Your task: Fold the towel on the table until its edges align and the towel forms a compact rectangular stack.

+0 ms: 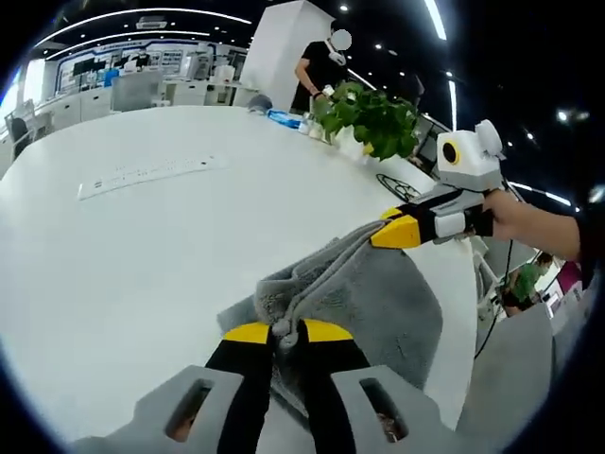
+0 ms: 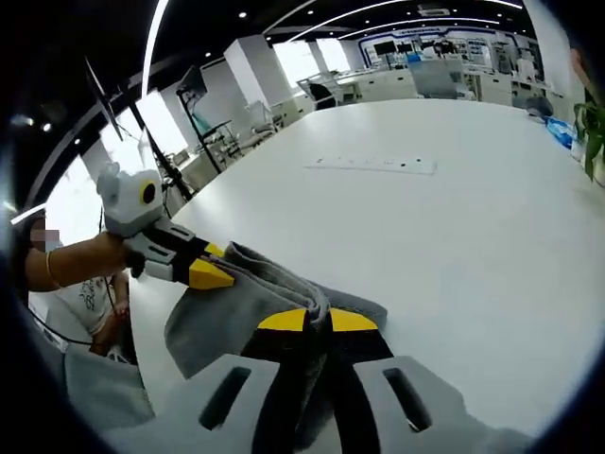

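Observation:
A grey towel (image 1: 378,293) lies bunched on the white table (image 1: 142,246), with one edge lifted. My left gripper (image 1: 282,331) is shut on a gathered corner of it at the bottom of the left gripper view. My right gripper (image 1: 392,232) comes in from the right there, pinching the opposite lifted corner. In the right gripper view my right gripper (image 2: 317,320) is shut on the towel (image 2: 222,322), and the left gripper (image 2: 213,274) holds the other corner at left, a hand behind it.
A potted green plant (image 1: 373,118) and a blue item (image 1: 284,118) stand at the table's far edge. A flat white strip (image 1: 146,177) lies on the table at left. A person stands beyond the plant. Chairs and cables sit past the table's right edge.

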Tool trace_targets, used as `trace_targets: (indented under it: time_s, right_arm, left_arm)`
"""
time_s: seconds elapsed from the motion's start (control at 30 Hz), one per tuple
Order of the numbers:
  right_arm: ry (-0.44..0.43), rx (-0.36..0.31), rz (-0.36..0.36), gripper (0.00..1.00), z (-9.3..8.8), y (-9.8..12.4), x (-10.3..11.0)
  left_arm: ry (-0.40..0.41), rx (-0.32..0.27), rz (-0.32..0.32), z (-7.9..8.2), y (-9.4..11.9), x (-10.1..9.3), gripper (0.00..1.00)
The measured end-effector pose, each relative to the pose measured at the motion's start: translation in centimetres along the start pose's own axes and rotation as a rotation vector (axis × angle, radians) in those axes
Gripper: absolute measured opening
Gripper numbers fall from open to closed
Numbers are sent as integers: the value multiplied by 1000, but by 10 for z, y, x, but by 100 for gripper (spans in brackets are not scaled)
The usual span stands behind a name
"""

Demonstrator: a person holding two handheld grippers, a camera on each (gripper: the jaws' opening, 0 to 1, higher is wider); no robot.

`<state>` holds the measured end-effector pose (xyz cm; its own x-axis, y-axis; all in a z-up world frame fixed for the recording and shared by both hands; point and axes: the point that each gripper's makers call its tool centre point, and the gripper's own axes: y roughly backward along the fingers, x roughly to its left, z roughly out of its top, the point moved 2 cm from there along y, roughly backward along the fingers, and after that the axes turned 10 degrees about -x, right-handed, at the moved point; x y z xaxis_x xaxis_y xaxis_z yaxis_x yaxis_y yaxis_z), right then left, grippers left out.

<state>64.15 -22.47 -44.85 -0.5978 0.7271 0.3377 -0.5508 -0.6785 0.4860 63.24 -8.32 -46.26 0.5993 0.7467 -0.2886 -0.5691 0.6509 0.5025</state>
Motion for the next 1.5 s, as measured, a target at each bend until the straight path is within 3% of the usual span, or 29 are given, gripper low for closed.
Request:
trace_targets:
  time_s: [0.33,0.37,0.43,0.5,0.57,0.63,0.8,0.93,1.1,1.2,1.33,1.4,1.5]
  right_arm:
    - [29,52,-31,4,-14,-20,-19]
    - [33,55,-32,4,-15,-21,-20]
    - [77,70,-25,4,-20,-20,-20]
    - [115,102,-23,4,-29,-22,-20]
    - [36,70,-28,4,-31,-26,-24]
    - [-2,74,-23,4,-30,-24,-26]
    - [44,88,-19,4,-28,-24,-26]
    - [31,90,-33,4,-30,-24,-27]
    - [61,134,-63,4,-30,-25,-25]
    - [58,126,-70,4,-30,-25,-27]
    - [46,131,-103,4,-27,-25,-25]
    - [111,137,-110,5,-25,-23,-25]
    - [139,122,-123,8,-21,-19,-24]
  left_arm:
    - [-35,52,22,-17,-17,11,15]
    - [-38,55,18,-17,-18,12,15]
    - [-87,75,-51,-21,-20,7,13]
    - [-51,78,-42,-19,-23,7,11]
    - [-52,94,-46,-20,-24,8,11]
    - [-73,107,-50,-21,-24,2,10]
    - [-113,117,-46,-21,-26,7,10]
    - [-124,113,-43,-20,-27,6,10]
    - [-126,98,-31,-19,-26,5,9]
    - [-125,100,-37,-19,-25,6,9]
    - [-108,141,-42,-17,-27,7,10]
    - [-127,153,-39,-16,-26,2,11]
    - [-184,125,-5,-11,-21,9,17]
